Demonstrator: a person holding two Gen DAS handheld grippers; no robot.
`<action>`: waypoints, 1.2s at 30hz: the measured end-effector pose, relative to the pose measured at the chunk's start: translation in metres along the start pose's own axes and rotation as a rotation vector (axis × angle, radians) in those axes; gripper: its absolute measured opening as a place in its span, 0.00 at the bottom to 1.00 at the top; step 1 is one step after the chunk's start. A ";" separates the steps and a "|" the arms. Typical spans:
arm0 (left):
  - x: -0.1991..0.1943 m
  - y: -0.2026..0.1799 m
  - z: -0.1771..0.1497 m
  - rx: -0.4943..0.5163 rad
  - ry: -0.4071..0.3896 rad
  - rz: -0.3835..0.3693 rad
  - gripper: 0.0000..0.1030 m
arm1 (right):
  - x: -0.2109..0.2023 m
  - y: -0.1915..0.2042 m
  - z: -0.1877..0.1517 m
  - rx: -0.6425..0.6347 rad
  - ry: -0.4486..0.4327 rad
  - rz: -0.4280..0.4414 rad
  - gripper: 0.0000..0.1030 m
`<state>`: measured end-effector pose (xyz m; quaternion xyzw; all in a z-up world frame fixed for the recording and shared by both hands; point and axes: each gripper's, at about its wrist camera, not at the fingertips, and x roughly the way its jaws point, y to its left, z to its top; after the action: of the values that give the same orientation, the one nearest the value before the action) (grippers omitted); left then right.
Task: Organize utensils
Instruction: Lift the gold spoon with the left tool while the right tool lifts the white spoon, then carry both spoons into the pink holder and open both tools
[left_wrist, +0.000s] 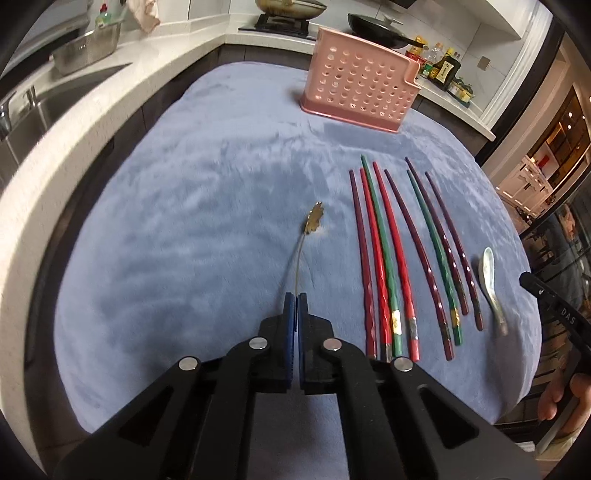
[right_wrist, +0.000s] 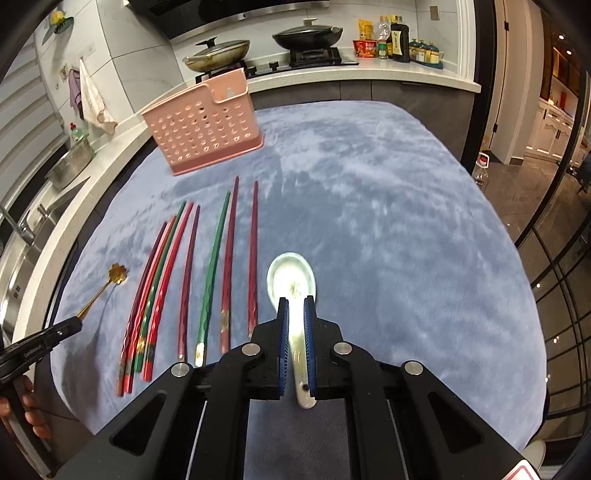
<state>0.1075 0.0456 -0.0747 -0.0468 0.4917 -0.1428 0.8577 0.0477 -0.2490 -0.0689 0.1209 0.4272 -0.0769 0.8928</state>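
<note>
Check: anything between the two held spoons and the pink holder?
Nothing visible. The left gripper holds the gold spoon and the right gripper holds the ceramic spoon. Bare blue cloth leads to the pink holder; the chopsticks lie between the spoons.

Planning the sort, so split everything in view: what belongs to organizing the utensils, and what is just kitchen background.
Job:
gold flower spoon, in left tool
white ceramic spoon, between right tool fingers
chopsticks
pink holder

Background:
pans
sauce bottles
steel pot
hanging towel
</note>
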 end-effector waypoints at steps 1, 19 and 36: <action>-0.002 0.000 0.003 -0.002 -0.005 -0.004 0.01 | 0.000 -0.002 0.002 0.010 -0.001 0.005 0.04; -0.008 -0.006 0.005 0.023 -0.010 -0.001 0.01 | 0.034 -0.024 -0.041 0.180 0.185 0.138 0.18; -0.008 -0.006 0.001 0.017 -0.001 -0.005 0.01 | 0.029 -0.042 -0.041 0.302 0.192 0.268 0.11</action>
<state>0.1039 0.0420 -0.0664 -0.0409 0.4901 -0.1489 0.8579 0.0253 -0.2786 -0.1227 0.3154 0.4741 -0.0088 0.8220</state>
